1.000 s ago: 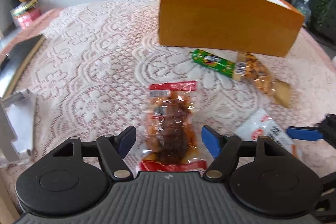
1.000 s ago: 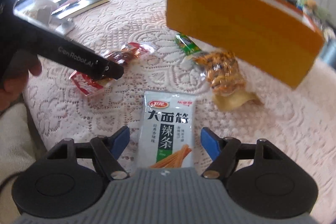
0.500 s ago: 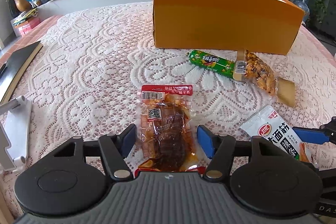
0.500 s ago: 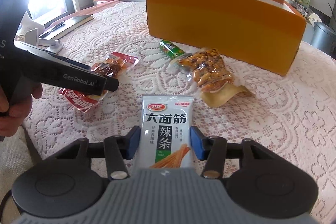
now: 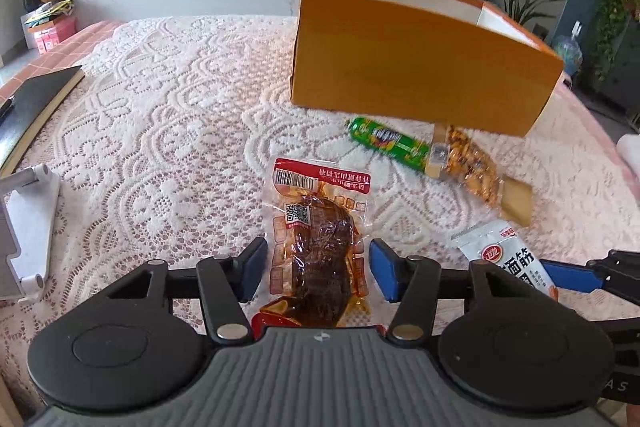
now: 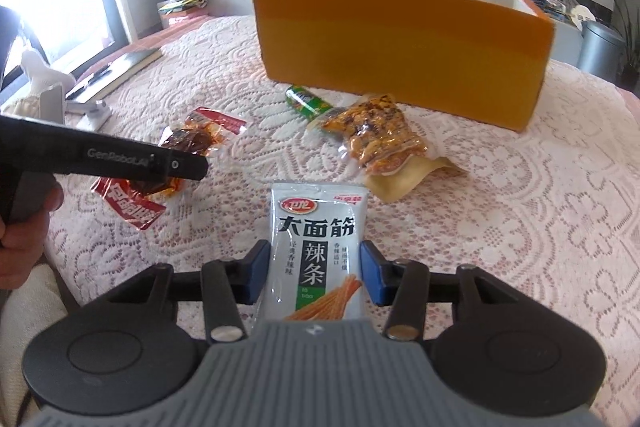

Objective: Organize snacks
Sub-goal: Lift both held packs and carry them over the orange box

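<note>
A red-edged packet of brown braised meat point(image 5: 320, 227) lies on the lace cloth between the jaws of my left gripper point(image 5: 318, 269). Those jaws are closing, with a thin gap still on each side. My right gripper point(image 6: 314, 275) is closing too, and its blue pads touch both edges of a white spicy-strip packet point(image 6: 316, 239). Behind them lie a green sausage point(image 5: 384, 141) and a clear packet of peanuts point(image 5: 472, 167). An open orange box point(image 5: 420, 67) stands beyond the snacks. The right wrist view shows the red packet point(image 6: 192, 139) under the left gripper's black arm.
A black notebook point(image 5: 32, 107) with a pen and a white stand point(image 5: 24, 227) sit at the table's left edge. A person's hand point(image 6: 24, 227) holds the left gripper. The lace cloth point(image 5: 180, 107) to the left of the box is bare.
Both grippers' jaws have narrowed around their packets, the right one coming into contact with the white packet. Neither hand has shifted much.
</note>
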`<state>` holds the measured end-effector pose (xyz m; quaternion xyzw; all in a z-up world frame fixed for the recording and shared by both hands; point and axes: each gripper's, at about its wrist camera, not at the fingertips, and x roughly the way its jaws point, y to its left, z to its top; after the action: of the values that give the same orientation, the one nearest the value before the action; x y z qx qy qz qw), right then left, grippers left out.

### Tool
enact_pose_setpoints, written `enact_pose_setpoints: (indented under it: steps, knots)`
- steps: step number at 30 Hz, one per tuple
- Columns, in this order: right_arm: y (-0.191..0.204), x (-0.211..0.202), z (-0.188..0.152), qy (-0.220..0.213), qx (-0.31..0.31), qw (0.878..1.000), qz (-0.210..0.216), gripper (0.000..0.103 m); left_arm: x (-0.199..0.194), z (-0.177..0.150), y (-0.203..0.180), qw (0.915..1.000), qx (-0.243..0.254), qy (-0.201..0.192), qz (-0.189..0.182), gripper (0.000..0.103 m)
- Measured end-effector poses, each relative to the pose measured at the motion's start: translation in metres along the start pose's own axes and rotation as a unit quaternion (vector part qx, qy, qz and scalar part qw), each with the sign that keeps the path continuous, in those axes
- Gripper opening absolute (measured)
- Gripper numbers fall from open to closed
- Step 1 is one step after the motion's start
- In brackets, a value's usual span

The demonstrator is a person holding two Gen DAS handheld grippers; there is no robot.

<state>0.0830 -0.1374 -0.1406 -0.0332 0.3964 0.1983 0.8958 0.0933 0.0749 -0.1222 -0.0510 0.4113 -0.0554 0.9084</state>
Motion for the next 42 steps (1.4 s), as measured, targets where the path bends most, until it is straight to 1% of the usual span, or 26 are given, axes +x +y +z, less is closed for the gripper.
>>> enact_pose_setpoints:
  steps: [13,21,27,33,39,42]
  knots:
    - [0.002,-0.043,0.009,-0.045,0.018,0.999,-0.006,0.046,-0.042,0.009,-0.010,0.9988,-0.011,-0.039,-0.029,0.063]
    - [-0.004,-0.069,0.031,-0.075,0.038,0.996,-0.004,0.046,-0.067,0.024,-0.018,0.9975,-0.003,-0.060,-0.037,0.063]
    - [-0.010,-0.091,0.059,-0.105,0.024,0.994,-0.014,0.045,-0.081,0.047,-0.028,0.9958,0.019,-0.080,-0.040,0.063]
    - [-0.021,-0.101,0.092,-0.125,0.014,0.992,-0.021,0.045,-0.089,0.077,-0.036,0.9934,0.034,-0.099,-0.048,0.063]
    - [-0.037,-0.100,0.131,-0.135,0.016,0.990,-0.031,0.045,-0.083,0.106,-0.038,0.9923,0.039,-0.105,-0.053,0.063]
    - [-0.043,-0.095,0.151,-0.137,0.012,0.990,-0.039,0.045,-0.076,0.121,-0.041,0.9921,0.046,-0.106,-0.049,0.063]
